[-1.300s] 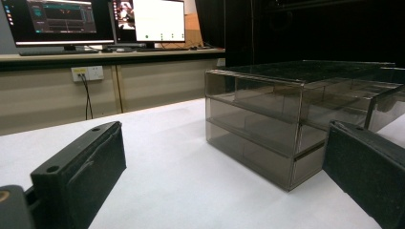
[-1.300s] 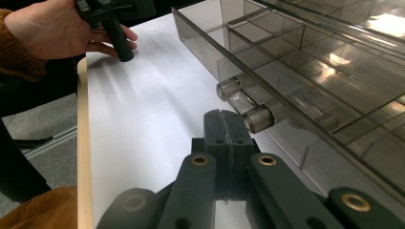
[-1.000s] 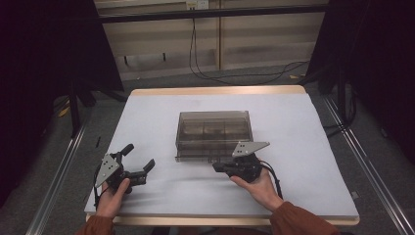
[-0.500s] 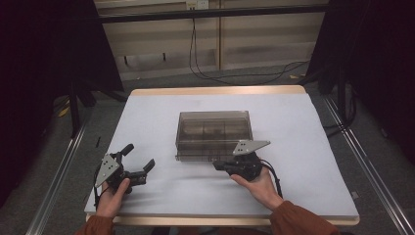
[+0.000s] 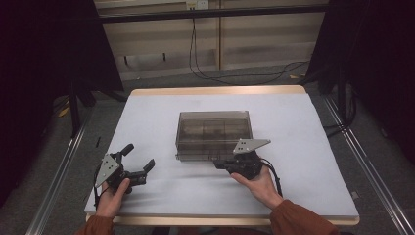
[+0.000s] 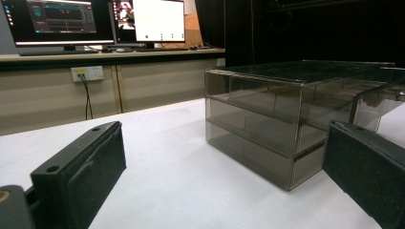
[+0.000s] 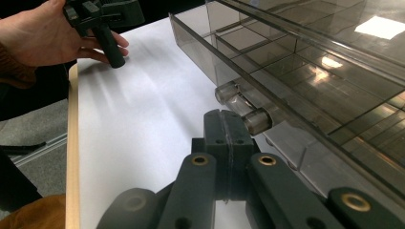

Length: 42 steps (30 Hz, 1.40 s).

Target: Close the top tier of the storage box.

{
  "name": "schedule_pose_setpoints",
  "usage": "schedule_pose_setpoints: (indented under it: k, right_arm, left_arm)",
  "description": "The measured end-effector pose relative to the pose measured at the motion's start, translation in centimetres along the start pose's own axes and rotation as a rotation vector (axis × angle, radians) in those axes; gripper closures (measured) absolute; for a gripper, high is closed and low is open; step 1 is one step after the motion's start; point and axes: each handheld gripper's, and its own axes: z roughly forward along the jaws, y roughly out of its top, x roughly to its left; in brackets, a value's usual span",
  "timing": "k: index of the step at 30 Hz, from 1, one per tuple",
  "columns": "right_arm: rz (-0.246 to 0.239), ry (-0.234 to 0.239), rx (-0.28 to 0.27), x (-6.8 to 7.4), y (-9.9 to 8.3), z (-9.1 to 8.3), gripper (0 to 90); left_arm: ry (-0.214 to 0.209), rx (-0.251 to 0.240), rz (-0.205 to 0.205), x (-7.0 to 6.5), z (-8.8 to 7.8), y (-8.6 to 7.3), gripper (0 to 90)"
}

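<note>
A smoky grey-brown clear box (image 5: 213, 134) is sitting on a white surface (image 5: 313, 161) with a pale wood edge. Both tools (image 5: 138, 163) (image 5: 219, 164) are showing black; sleeves (image 5: 298, 219) rust-brown.

The smoky plastic drawer box (image 5: 213, 134) stands mid-table and blocks the straight way forward for my right gripper (image 5: 221, 164), whose shut jaws sit just beside a small drawer knob (image 7: 257, 120). My left gripper (image 5: 139, 161), jaws apart, has bare white table (image 5: 147, 117) ahead, with the box off to its right.
</note>
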Motion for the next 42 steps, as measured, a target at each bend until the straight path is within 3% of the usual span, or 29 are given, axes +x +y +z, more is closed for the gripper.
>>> schedule_pose_setpoints:
  k: [42]
  right_arm:
    - [0.009,-0.020,-0.008,-1.0,0.4,0.4,90.0]
  left_arm:
    - [0.000,-0.002,0.000,0.0,0.0,0.0,1.0]
